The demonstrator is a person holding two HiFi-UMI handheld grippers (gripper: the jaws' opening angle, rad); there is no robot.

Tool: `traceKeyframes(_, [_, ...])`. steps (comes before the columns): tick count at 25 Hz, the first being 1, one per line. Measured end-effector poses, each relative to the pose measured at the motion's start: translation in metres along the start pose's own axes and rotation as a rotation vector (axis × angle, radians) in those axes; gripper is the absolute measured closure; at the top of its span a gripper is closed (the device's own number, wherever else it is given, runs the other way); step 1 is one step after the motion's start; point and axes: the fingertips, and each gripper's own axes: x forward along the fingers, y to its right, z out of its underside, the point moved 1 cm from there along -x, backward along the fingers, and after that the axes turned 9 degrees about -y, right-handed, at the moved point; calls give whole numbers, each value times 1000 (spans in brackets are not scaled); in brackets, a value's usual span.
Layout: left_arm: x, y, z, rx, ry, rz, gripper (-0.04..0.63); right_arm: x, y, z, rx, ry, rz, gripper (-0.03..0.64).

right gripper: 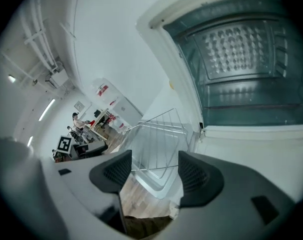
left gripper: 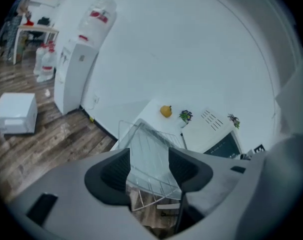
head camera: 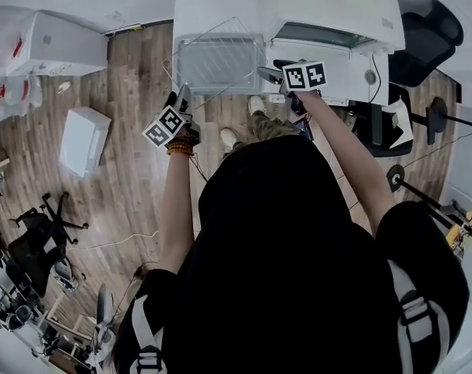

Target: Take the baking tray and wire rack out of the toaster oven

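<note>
Baking tray (head camera: 220, 67) (silvery, wire rack (right gripper: 159, 136) askew atop) lies flat; left fingers (left gripper: 111, 176), right fingers (right gripper: 114, 171) gape empty.

This looks like an open-plan office or test room, not a home kitchen: the white table (head camera: 213, 2) bearing the toaster oven (head camera: 337, 10) stands on a wood-plank floor (head camera: 135, 170) against a bare white wall (left gripper: 191, 44). Left of the table stands a water dispenser (left gripper: 74, 69) with spare bottles (left gripper: 44, 61) beside it, and a white box (head camera: 82, 139) lies on the floor. Black swivel chairs (head camera: 53, 220) stand farther from the table, and well beyond it people are at a desk (right gripper: 91, 126) under strip lights (right gripper: 45, 110) and exposed ceiling pipes (right gripper: 39, 49)
</note>
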Motion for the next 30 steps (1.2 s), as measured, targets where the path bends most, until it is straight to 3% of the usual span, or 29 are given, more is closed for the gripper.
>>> traceKeyframes(4, [-5, 38, -26, 230, 58, 31, 364, -28, -31, -28, -7, 102, -70, 334])
traceKeyframes(9, [-17, 102, -58, 410, 151, 101, 364, -75, -71, -73, -133, 262, -59, 334])
traceKeyframes(15, [-53, 199, -87, 613, 321, 226, 364, -140, -121, -105, -409, 471, 116, 334])
traceKeyframes(21, [-96, 270, -92, 821, 440, 283, 367, -180, -166, -109, -538, 671, 224, 334])
traceKeyframes(23, [-112, 284, -90, 886, 488, 281, 371, -189, -179, -107, -597, 717, 300, 334])
traceKeyframes(26, [-135, 294, -83, 980, 575, 263, 434, -204, -196, -103, -635, 803, 370, 336])
traceKeyframes(30, [-150, 289, -72, 983, 616, 247, 443, -220, -212, -92, -639, 899, 438, 336])
